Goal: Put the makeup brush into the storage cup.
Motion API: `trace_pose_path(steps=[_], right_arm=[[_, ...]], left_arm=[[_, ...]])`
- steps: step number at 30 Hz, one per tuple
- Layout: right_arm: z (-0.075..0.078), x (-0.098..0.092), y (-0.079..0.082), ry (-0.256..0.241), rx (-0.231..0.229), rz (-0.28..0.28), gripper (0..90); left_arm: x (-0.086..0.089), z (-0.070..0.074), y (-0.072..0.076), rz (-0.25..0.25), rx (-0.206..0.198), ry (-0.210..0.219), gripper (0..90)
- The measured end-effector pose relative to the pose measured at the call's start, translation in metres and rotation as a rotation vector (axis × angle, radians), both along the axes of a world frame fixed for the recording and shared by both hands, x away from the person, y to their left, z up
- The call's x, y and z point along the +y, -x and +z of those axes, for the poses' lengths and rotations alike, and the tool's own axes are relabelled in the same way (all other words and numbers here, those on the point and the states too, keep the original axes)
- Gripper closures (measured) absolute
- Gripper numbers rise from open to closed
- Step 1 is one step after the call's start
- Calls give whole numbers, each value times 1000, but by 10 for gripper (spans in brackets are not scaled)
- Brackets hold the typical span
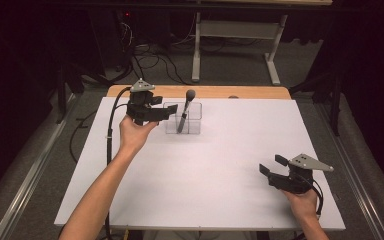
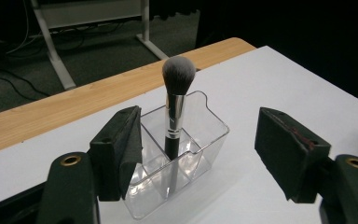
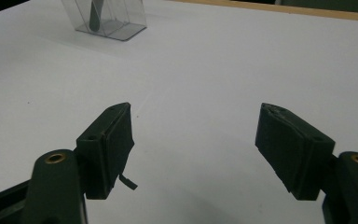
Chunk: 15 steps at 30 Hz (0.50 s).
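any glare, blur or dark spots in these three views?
High view: floor and edges fall to black, white table evenly lit. Left gripper view: highlights on the clear holder, brush sharp, left tongs soft. Right gripper view: holder cropped at the top, right tongs slightly soft.

Place: a lab or recording room, set up for tabletop tests, not a home.
Table: a plain white board [image 1: 220, 170] laid over a wooden tabletop [image 1: 200, 91], whose edge shows at the far side.
Floor: grey carpet [image 1: 230, 70], with loose black cables [image 1: 155, 62] snaking across it behind the table.
Furniture: the white metal legs of a second desk [image 1: 196, 55] stand beyond, feet flat on the carpet.
Surroundings: dark all round, black drapes or walls at both sides; a small red light [image 1: 126, 14] glows on equipment at the back.
Floor edges: metal rails [image 1: 27, 185] run along each side of the table.
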State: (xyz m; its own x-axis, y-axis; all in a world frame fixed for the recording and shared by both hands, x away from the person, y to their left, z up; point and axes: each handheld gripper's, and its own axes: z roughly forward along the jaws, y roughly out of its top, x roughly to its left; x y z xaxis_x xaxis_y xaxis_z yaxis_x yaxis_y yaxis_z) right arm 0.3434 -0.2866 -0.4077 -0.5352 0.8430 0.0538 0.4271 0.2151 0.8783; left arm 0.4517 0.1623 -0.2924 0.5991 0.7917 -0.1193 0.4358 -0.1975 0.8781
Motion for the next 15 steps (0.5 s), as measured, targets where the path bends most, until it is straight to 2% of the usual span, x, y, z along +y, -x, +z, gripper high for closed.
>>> trace_pose_path(steps=[2,5,15], right_arm=[[0,0,0,0,-1,1,292],[0,1,0,0,-2,3,293],[0,1,0,1,-1,0,292]], left_arm=[[0,1,2,-2,-7,-11,321],[1,2,5,-1,-15,6,321],[6,1,13,-9,-18,15,322]])
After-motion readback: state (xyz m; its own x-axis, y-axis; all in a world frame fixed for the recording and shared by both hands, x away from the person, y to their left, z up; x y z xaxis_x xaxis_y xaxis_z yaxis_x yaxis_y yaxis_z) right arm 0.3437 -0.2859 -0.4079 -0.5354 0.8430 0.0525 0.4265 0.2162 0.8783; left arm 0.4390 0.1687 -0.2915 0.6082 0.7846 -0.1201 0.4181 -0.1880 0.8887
